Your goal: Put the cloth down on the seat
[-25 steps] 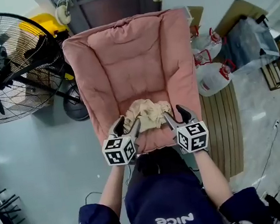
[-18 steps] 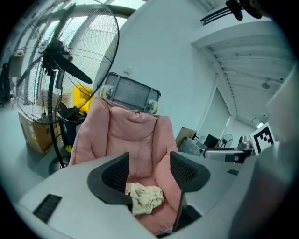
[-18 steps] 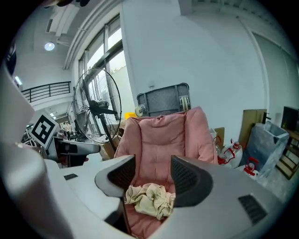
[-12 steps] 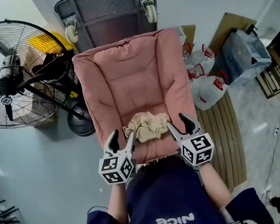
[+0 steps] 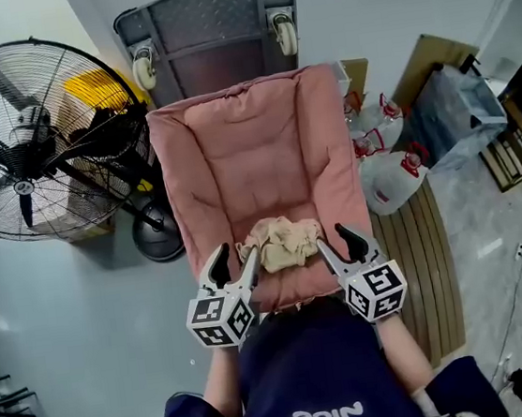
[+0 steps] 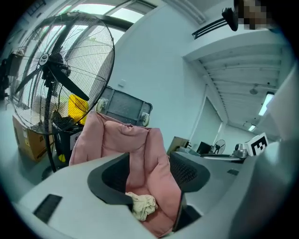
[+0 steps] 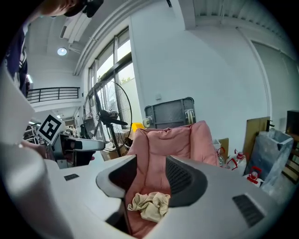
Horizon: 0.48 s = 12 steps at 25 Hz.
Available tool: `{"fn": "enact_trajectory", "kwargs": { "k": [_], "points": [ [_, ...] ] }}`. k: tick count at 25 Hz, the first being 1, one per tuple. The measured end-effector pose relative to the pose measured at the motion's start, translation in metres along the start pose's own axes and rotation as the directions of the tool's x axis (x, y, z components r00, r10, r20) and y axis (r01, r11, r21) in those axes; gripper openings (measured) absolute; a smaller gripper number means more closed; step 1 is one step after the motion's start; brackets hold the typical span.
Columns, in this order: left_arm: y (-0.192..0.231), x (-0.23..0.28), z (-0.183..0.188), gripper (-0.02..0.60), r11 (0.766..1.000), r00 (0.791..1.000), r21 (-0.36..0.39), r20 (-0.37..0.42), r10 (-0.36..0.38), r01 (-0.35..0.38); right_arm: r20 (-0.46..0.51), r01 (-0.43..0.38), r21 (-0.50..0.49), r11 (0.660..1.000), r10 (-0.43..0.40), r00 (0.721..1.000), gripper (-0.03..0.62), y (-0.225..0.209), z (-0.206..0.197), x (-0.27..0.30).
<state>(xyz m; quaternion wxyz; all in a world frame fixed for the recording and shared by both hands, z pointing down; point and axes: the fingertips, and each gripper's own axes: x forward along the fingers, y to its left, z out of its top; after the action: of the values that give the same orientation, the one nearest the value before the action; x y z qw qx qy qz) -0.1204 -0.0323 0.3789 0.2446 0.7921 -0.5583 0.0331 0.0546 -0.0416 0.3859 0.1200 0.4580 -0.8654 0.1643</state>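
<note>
A crumpled beige cloth [image 5: 280, 244] lies on the seat of the pink padded chair [image 5: 254, 152], near its front edge. In the left gripper view the cloth [image 6: 142, 206] shows between the jaws, further off, and likewise the cloth [image 7: 149, 205] in the right gripper view. My left gripper [image 5: 231, 265] is open just left of the cloth, holding nothing. My right gripper [image 5: 337, 244] is open just right of it, also holding nothing. Both sit at the seat's front edge, apart from the cloth.
A large black floor fan [image 5: 30, 137] stands left of the chair. A grey wheeled cart [image 5: 211, 31] stands behind it. White jugs with red caps [image 5: 393, 172], a plastic-wrapped bundle [image 5: 460, 98] and wooden slats [image 5: 418, 259] lie to the right.
Both grippers have drawn back from the cloth toward the person. The cloth stays on the seat. The view has shifted, showing more of the cart.
</note>
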Motion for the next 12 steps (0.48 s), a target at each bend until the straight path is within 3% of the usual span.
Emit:
{"fn": "enact_trajectory", "kwargs": {
  "k": [3,6,9,12],
  "points": [
    [-0.003,-0.002,0.001,0.257,1.000,1.000,0.026,0.006,-0.002,0.002,0.010,0.002,-0.027,1.000,-0.002,1.000,0.199,0.004,0.002,0.000],
    [-0.004,-0.003,0.002,0.148,0.999,1.000,0.048,0.012,0.000,-0.001,0.023,0.010,-0.048,0.999,-0.009,1.000,0.108,0.005,0.007,0.001],
    [-0.006,-0.003,0.000,0.059,0.998,1.000,0.059,0.007,-0.010,0.010,0.034,0.034,-0.068,0.997,-0.032,0.999,0.081,0.003,0.012,0.002],
    [-0.007,-0.006,0.001,0.020,0.998,1.000,0.065,0.016,-0.014,0.013,0.042,0.043,-0.074,0.996,-0.040,0.998,0.066,0.004,0.014,0.002]
  ]
}}
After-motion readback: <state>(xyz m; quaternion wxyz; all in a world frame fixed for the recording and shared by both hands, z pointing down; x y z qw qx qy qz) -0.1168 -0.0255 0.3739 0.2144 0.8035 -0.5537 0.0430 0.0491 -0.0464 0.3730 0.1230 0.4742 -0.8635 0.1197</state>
